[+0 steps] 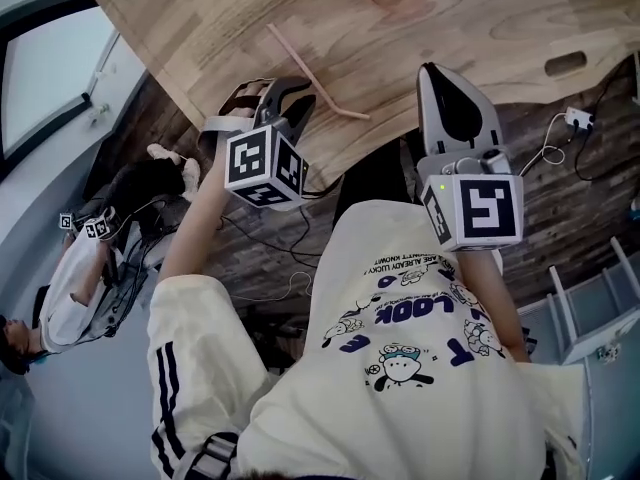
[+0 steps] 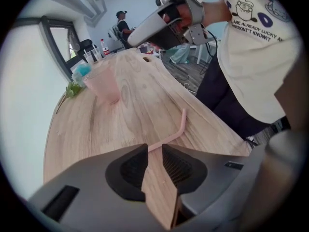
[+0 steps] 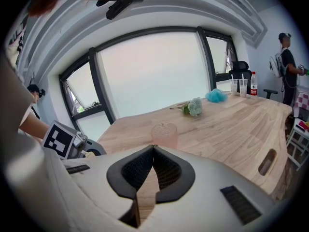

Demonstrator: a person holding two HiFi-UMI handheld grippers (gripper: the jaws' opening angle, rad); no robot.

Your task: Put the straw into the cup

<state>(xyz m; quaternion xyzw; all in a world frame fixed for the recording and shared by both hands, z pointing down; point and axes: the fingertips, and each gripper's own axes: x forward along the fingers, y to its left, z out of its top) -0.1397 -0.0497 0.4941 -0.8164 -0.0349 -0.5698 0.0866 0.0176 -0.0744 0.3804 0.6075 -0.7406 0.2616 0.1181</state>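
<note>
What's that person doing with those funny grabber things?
A person holds a gripper in each hand at a wooden table. The left gripper points down at a pink straw lying on the table; its jaws are apart, with the straw's end at their tips, not pinched. The right gripper is shut and empty. The pink cup stands farther along, with no straw in it.

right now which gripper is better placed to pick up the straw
Left. The left gripper has open jaws, with one end of the straw right at their tips. The right gripper is shut and faces the cup instead.
</note>
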